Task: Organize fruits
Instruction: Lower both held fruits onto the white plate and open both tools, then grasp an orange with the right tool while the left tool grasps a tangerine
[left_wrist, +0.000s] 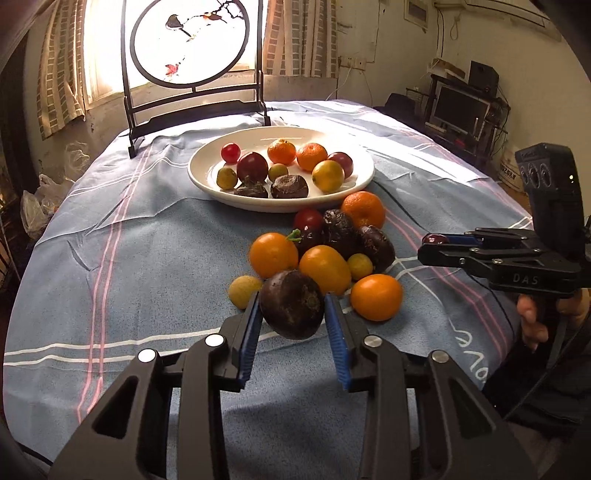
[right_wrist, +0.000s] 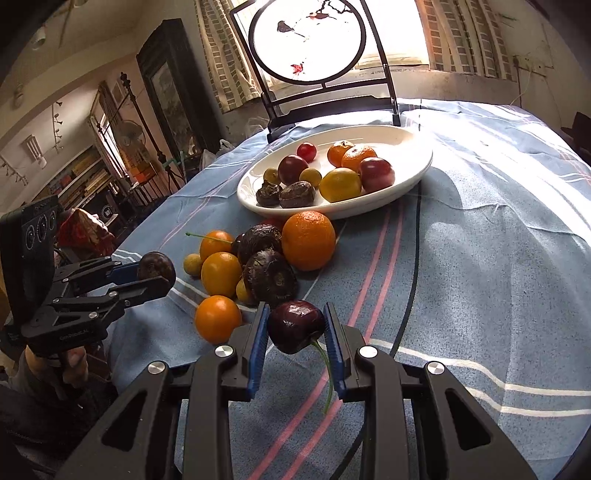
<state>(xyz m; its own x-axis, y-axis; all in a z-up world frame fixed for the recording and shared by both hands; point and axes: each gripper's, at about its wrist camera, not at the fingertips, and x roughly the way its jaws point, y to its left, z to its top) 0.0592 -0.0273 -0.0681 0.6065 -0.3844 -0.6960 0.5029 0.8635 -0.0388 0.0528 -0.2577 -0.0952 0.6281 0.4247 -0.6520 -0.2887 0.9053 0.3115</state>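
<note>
Both grippers are busy right now; the left gripper (left_wrist: 291, 314) is clamped on a dark brown water chestnut (left_wrist: 291, 309) and holds it just clear of the cloth, while the right gripper (right_wrist: 295, 325) is pinching a dark red cherry (right_wrist: 295, 325) with its green stem hanging down between the pads. The white plate (left_wrist: 354, 184) sits on the blue striped tablecloth (left_wrist: 147, 258) in front of a round painted screen (left_wrist: 188, 40); I count ten pieces on it: two orange citrus, one yellow one, two small yellow-green ones, three reddish round ones and two dark chestnuts. The loose pile (left_wrist: 332, 254) lies just beside the plate's near rim; there I see roughly four orange citrus, two or three small yellow ones, one red cherry and about three dark chestnuts, though some overlap so I can't tell exactly.
</note>
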